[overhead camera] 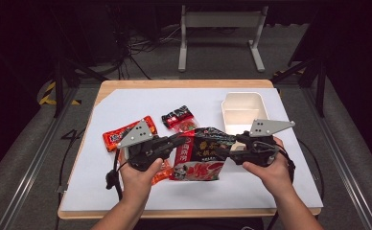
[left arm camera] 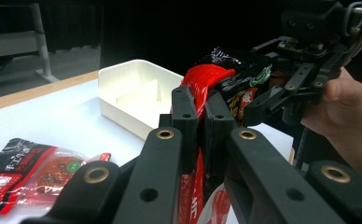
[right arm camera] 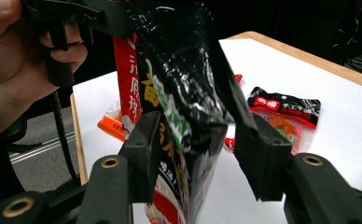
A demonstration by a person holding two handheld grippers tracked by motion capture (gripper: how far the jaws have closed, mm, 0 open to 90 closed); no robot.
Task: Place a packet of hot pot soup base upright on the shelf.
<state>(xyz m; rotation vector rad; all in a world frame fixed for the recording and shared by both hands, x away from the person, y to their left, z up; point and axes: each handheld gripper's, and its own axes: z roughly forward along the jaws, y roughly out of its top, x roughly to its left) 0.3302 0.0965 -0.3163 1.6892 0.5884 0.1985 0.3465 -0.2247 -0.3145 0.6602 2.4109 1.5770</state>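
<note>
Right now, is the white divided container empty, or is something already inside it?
Empty. The white divided container shows bare white compartments in the high view and the left gripper view; the snack bag hangs between the grippers, outside it.

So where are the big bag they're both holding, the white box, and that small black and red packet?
Big bag [overhead camera: 198,158]: high view, its red front.
White box [overhead camera: 244,111]: high view, its middle divider.
Small black and red packet [overhead camera: 179,119]: high view, its centre.

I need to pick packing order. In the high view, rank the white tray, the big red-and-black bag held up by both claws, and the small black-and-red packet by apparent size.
1. Big red-and-black bag, though it is lifted nearer the camera.
2. White tray, unsure against the bag.
3. Small black-and-red packet, clearly smallest.
</note>
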